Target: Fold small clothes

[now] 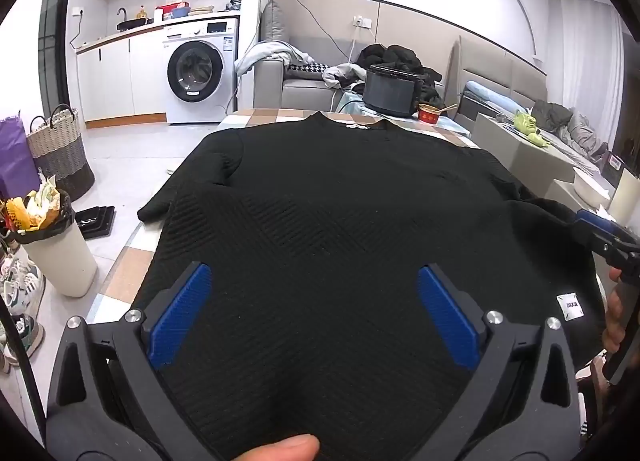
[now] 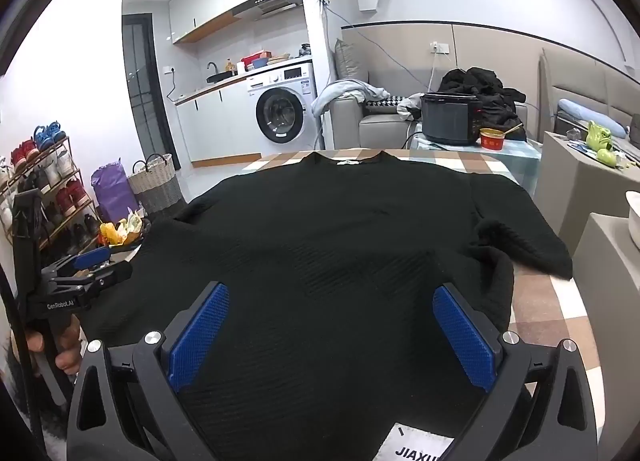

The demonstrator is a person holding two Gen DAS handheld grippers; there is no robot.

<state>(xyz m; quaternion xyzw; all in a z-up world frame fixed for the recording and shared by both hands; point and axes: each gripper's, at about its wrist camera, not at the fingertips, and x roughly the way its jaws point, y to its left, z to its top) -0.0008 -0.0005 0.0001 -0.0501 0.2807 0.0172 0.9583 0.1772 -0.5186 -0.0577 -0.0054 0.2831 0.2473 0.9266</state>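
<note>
A black knit sweater (image 1: 340,201) lies spread flat on the checked table, collar at the far end, hem toward me; it also shows in the right wrist view (image 2: 340,229). Its left sleeve (image 1: 192,189) is folded onto the body's edge and its right sleeve (image 2: 520,237) lies bunched at the right. My left gripper (image 1: 314,289) is open over the hem's left part, blue pads wide apart. My right gripper (image 2: 332,309) is open over the hem's right part, near a white label (image 2: 416,447). Each gripper shows at the edge of the other's view.
The checked table (image 2: 552,309) drops off at right and left (image 1: 120,281). A dark cooker (image 2: 450,123) and red bowl (image 2: 492,139) stand beyond the far end. A full bin (image 1: 52,245), basket (image 1: 60,145) and shoes are on the floor left.
</note>
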